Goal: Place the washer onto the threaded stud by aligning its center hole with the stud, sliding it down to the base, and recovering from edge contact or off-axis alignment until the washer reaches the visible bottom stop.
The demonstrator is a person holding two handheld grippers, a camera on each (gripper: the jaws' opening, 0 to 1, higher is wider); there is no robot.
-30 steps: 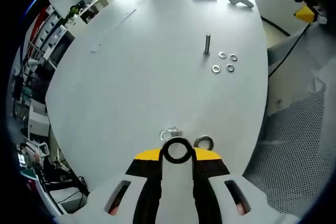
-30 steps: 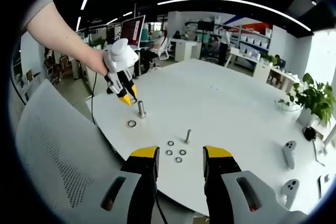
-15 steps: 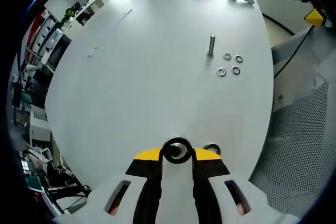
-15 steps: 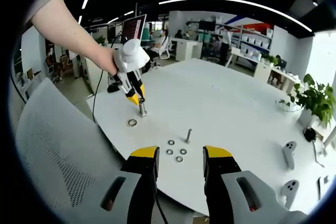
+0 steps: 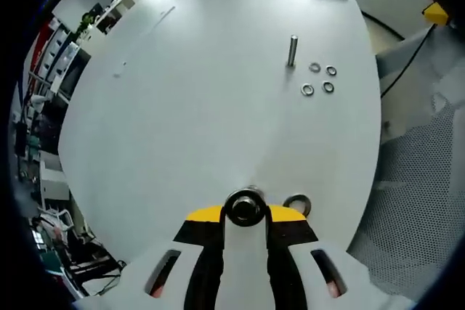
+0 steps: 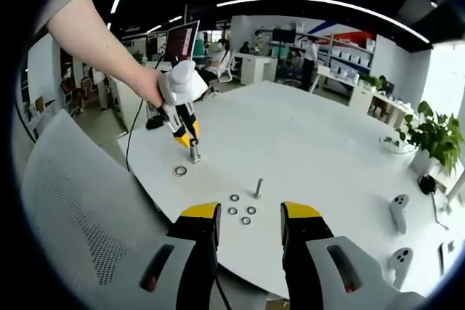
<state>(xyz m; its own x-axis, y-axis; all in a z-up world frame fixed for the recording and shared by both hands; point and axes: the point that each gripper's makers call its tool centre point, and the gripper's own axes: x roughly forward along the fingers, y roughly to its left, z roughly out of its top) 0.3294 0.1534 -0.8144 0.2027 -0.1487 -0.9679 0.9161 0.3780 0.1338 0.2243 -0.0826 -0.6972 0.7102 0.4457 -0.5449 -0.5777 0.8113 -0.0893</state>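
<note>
- Left tool (image 6: 190,139): jaws closed on the washer (image 5: 245,208), now sitting directly over the near threaded stud (image 6: 195,155); a second ago it was holding off above and to the side.
- Washer: appearing threaded over the stud tip, not yet at the base.
- Spare washer (image 5: 297,202): lying on the worktop (image 5: 196,107) just beside the stud.
- Right tool (image 6: 249,215): jaws standing apart, gripping nothing, well apart from the stud.
- Judgement: alignment looking achieved; sliding down remaining.
</note>
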